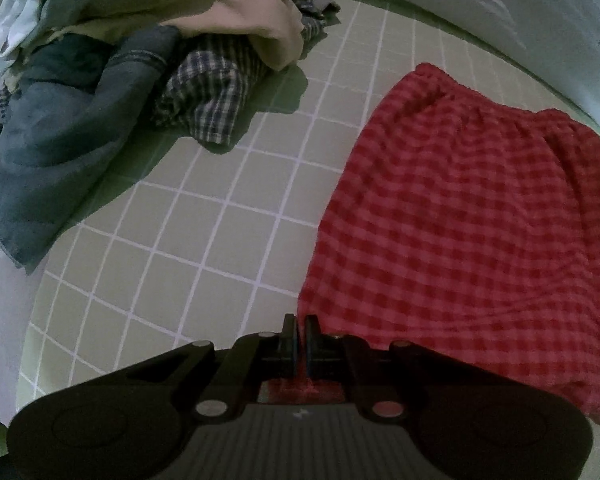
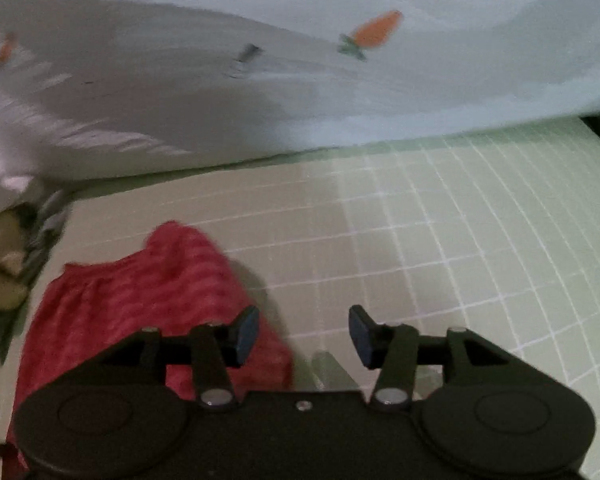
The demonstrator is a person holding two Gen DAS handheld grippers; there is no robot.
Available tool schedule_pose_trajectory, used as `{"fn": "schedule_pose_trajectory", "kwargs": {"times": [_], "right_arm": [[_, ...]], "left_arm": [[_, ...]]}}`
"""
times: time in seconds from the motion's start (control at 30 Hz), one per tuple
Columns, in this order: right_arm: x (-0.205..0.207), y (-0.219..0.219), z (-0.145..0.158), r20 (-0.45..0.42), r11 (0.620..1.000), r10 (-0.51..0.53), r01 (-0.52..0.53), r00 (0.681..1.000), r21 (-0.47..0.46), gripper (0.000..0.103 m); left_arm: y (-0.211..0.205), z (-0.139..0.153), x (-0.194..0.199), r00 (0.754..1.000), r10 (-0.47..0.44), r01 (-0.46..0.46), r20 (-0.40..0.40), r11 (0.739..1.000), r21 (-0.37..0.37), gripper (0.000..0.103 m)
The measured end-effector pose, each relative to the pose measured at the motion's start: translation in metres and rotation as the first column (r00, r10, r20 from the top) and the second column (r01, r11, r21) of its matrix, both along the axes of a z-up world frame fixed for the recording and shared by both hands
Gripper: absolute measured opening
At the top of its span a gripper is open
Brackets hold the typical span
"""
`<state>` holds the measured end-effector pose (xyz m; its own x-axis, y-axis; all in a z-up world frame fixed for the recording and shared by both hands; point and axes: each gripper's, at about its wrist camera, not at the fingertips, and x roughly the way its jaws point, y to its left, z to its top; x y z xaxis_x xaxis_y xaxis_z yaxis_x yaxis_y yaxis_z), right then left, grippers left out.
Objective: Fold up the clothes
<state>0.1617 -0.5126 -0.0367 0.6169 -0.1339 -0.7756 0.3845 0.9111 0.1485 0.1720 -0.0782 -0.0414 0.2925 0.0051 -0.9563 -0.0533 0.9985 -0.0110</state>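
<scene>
A red checked cloth [image 1: 460, 220] lies flat on the green grid mat [image 1: 204, 240]. My left gripper [image 1: 300, 332] points steeply down at the cloth's near left corner. Its jaws are nearly together, pinching the edge, and red fabric shows beneath the fingers. In the right wrist view the same red cloth [image 2: 140, 300] lies to the left. My right gripper [image 2: 304, 336] stands open just past the cloth's right edge, over bare mat [image 2: 440, 260], with nothing between its fingers. The left finger [image 2: 246, 334] overlaps the cloth's edge in the picture.
A heap of clothes sits at the mat's far left: a grey-blue towel [image 1: 52, 152], a dark plaid garment [image 1: 212, 96] and a beige one [image 1: 252, 12]. Behind the mat lies white bedding with a carrot print [image 2: 374, 32].
</scene>
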Motion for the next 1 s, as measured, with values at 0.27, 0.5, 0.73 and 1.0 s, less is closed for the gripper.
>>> {"fn": "schedule_pose_trajectory", "kwargs": {"times": [0.27, 0.5, 0.73, 1.0], "right_arm": [[0.016, 0.019, -0.03, -0.062, 0.991, 0.12, -0.116, 0.991, 0.06, 0.052], [0.024, 0.042, -0.036, -0.047, 0.976, 0.197, -0.192, 0.979, 0.102, 0.065], [0.023, 0.055, -0.038, -0.056, 0.96, 0.279, -0.277, 0.959, 0.04, 0.025], [0.013, 0.044, -0.02, -0.023, 0.961, 0.256, -0.257, 0.966, -0.102, 0.002]], "left_arm": [[-0.003, -0.004, 0.002, 1.0, 0.001, 0.0, -0.008, 1.0, 0.015, 0.007], [-0.006, -0.004, 0.002, 1.0, 0.004, -0.004, -0.006, 0.999, 0.035, 0.006], [-0.011, -0.004, 0.004, 1.0, -0.003, 0.004, -0.007, 0.998, 0.066, 0.006], [-0.012, -0.005, 0.005, 1.0, -0.001, 0.001, -0.006, 0.997, 0.083, 0.006]]}}
